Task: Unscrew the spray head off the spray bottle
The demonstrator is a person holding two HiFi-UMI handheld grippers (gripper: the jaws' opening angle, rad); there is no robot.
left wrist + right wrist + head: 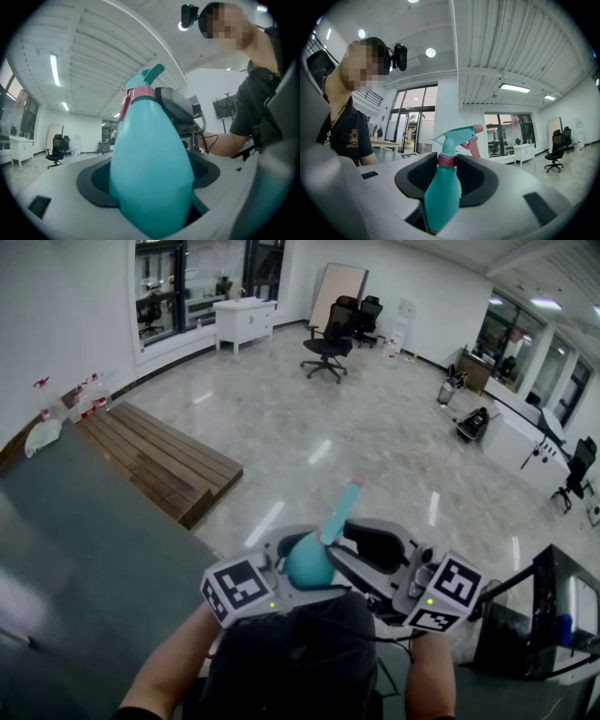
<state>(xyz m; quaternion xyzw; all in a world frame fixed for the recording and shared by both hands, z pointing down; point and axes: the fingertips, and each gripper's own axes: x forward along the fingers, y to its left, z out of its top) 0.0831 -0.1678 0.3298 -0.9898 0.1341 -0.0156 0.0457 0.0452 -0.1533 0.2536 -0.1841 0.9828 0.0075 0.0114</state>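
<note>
Left hand-held gripper (150,180) was clenched on the fat teal body of the spray bottle (307,559); right hand-held gripper (447,168) was clamped at the pink collar (446,160) under the spray head (457,136); head sat on the bottle, pink nozzle tip (477,128) pointing up and away from the person; bottle was in the air before the torso, between both grippers; its visible surface was plain teal; square markers on cubes (239,589) (453,589); yellow crest on black shirt (349,136), too small to read; further out: wooden pallet (159,460) on glossy floor (375,446), office chair (326,343), white cabinet (244,320).
</note>
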